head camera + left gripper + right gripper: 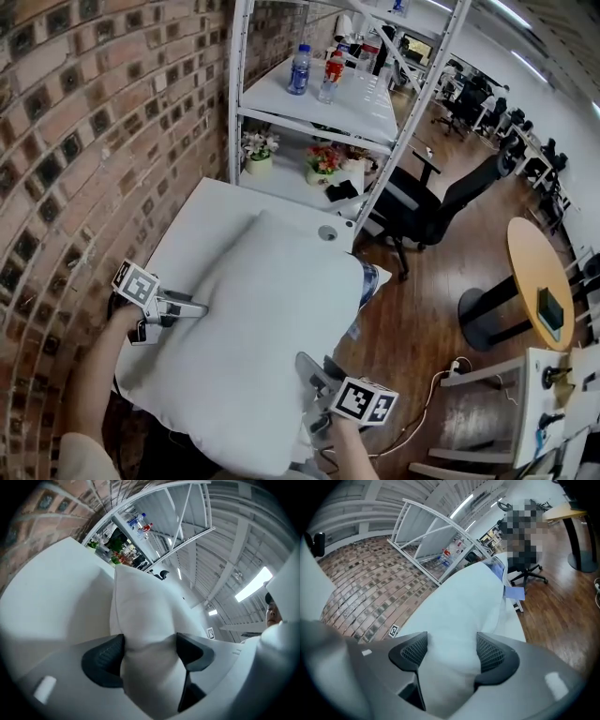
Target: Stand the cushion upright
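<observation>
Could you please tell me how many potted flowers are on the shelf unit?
2: a white-flowered pot at the lower shelf's left, a red-flowered pot to its right; others may be hidden.

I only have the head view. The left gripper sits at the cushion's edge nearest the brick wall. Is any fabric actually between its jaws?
Observer: Yes. In the left gripper view the cushion fills the gap of the left gripper and touches both pads.
Operator: And the right gripper?
Observer: In its own view, the right gripper also has cushion fabric bulging between its jaws, pressed against both pads.
</observation>
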`<state>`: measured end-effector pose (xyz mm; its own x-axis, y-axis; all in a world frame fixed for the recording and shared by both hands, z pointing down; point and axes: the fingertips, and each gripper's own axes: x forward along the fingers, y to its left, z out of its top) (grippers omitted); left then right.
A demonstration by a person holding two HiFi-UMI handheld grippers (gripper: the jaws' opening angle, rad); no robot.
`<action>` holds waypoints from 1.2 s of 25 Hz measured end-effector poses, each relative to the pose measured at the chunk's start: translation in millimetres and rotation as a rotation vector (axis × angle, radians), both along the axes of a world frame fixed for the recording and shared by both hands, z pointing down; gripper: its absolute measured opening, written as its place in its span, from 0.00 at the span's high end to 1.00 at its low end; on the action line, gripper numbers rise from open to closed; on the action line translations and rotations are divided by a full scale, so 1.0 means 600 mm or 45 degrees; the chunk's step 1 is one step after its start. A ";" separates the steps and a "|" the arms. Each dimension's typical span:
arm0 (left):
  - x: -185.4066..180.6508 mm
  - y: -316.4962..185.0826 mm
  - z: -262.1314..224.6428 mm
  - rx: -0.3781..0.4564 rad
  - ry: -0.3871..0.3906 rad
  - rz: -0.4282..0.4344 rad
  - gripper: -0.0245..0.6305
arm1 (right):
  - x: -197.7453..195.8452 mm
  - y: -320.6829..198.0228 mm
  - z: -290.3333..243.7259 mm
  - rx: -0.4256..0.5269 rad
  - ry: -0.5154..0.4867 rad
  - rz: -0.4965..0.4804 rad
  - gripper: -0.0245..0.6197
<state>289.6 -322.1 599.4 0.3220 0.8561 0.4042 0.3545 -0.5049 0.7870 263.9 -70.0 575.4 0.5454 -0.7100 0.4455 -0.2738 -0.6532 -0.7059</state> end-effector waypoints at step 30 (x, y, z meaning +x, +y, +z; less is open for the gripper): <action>-0.020 0.006 -0.136 0.351 0.355 -0.163 0.81 | 0.044 -0.028 -0.068 -0.176 0.303 -0.086 0.91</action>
<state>277.5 -318.3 517.8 0.5485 0.6739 0.4950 0.4559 -0.7373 0.4985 290.1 -86.8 534.6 0.5999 -0.6897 0.4055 -0.4671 -0.7134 -0.5224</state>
